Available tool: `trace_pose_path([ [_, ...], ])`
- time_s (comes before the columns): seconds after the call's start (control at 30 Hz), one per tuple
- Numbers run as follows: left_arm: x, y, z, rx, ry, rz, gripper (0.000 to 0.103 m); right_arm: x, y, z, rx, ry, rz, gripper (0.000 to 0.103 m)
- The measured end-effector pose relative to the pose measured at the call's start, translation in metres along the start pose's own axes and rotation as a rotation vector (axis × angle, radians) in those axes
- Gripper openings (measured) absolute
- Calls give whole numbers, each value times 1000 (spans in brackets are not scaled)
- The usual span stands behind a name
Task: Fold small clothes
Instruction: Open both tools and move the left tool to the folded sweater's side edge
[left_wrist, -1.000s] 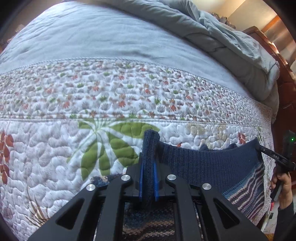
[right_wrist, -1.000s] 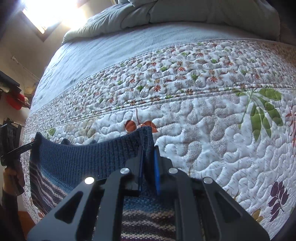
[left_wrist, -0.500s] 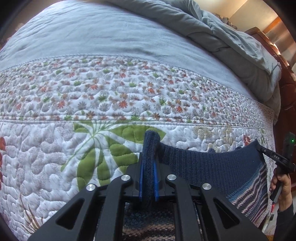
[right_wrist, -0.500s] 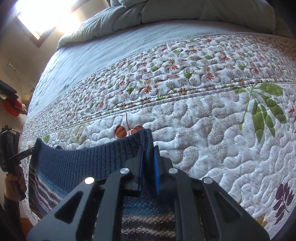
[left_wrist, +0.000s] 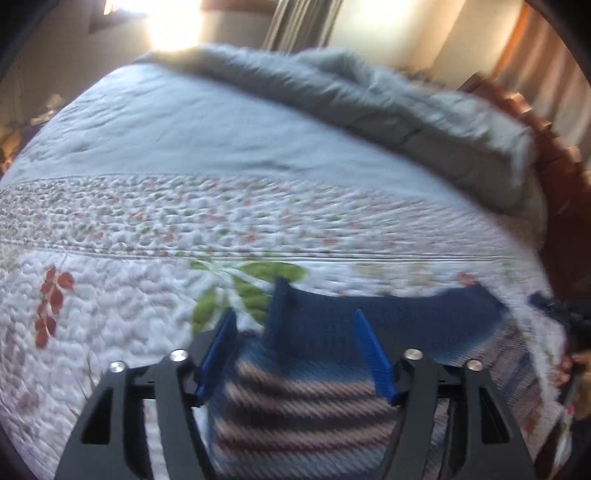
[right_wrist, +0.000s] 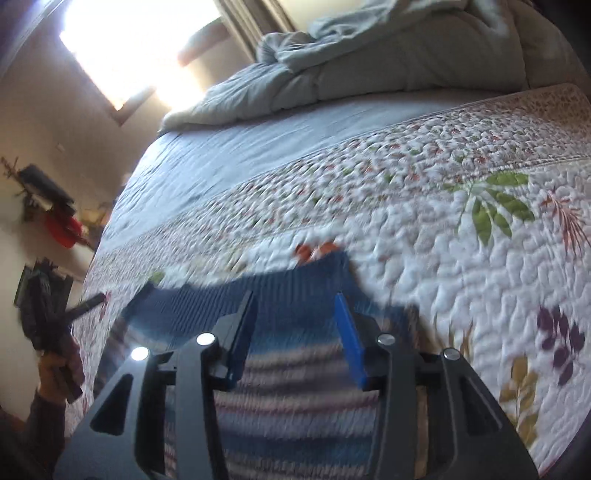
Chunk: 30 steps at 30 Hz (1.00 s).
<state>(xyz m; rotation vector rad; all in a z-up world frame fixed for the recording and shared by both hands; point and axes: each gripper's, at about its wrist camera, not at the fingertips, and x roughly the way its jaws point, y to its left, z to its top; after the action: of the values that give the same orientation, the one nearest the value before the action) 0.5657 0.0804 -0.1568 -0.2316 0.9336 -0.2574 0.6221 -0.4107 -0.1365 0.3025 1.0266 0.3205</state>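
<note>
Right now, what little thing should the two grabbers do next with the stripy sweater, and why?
Probably lift both clear and look for the next edge to fold. The left gripper and right gripper are opening, with no pad pressing on cloth, and the sweater lies on the quilt with its navy hem laid across.

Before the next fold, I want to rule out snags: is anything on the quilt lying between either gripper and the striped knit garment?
Nothing visible does. The striped knit garment lies flat on the quilt directly under both grippers. The left gripper and the right gripper are opening, their pads clear of the fabric. The frames are motion-blurred.
</note>
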Motion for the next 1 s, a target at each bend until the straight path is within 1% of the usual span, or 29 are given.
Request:
trace_pose_path([
  [0.03, -14, -5, -17, 6, -18, -31, 72, -7, 2, -15, -3, 1, 4, 44],
  [0.1, -26, -12, -49, 34, -7, -17, 72, -11, -4, -42, 22, 23, 15, 45],
  [0.13, -29, -12, -66, 36, 4, -12, 71, -10, -8, -52, 36, 32, 6, 45],
  [0.17, -28, -10, -82, 26, 37, -4, 71, -7, -12, -62, 44, 44, -15, 45],
  [0.2, -26, -6, -93, 17, 61, 2, 71, -2, -22, -73, 66, 63, -37, 43],
  [0.27, -18, 0, -110, 21, 100, 13, 70, 10, -40, -84, 117, 88, -40, 38],
  [0.33, -14, 4, -118, 22, 98, 11, 71, 15, -47, -85, 126, 96, -34, 34],
  [0.37, -14, 7, -119, 16, 99, 6, 71, 12, -46, -85, 141, 94, -27, 36],
  [0.4, -17, 7, -117, 4, 94, 2, 71, 7, -43, -84, 159, 83, -13, 44],
  [0.43, -24, 8, -116, -21, 87, 0, 71, -3, -38, -83, 168, 60, 2, 48],
  [0.47, -31, 5, -116, -39, 80, 3, 71, -16, -26, -87, 157, 23, 26, 49],
  [0.5, -40, 1, -117, -46, 64, 12, 78, -26, -12, -92, 131, 5, 53, 51],
  [0.53, -51, -5, -119, -40, 40, 30, 87, -36, 6, -99, 98, -6, 69, 53],
  [0.57, -60, -11, -121, -23, 10, 55, 89, -40, 22, -107, 61, -8, 76, 55],
  [0.6, -70, -18, -124, -2, -21, 86, 90, -43, 45, -122, 1, -6, 84, 55],
  [0.63, -77, -25, -126, 21, -39, 107, 93, -43, 67, -138, -50, -8, 90, 56],
  [0.67, -84, -32, -129, 50, -54, 131, 94, -41, 87, -153, -95, -1, 102, 59],
  [0.73, -95, -42, -133, 75, -81, 161, 96, -34, 121, -178, -154, 7, 123, 64],
  [0.83, -107, -46, -137, 111, -94, 172, 98, -19, 171, -207, -249, 8, 131, 74],
  [0.87, -110, -45, -136, 126, -99, 184, 98, -11, 188, -215, -288, 12, 132, 77],
  [0.93, -113, -40, -135, 142, -102, 196, 98, 2, 213, -222, -367, 11, 119, 81],
  [0.97, -115, -35, -135, 146, -99, 197, 98, 8, 227, -226, -415, 10, 108, 84],
  [1.0, -115, -31, -134, 148, -94, 199, 98, 14, 244, -233, -479, 5, 87, 84],
])
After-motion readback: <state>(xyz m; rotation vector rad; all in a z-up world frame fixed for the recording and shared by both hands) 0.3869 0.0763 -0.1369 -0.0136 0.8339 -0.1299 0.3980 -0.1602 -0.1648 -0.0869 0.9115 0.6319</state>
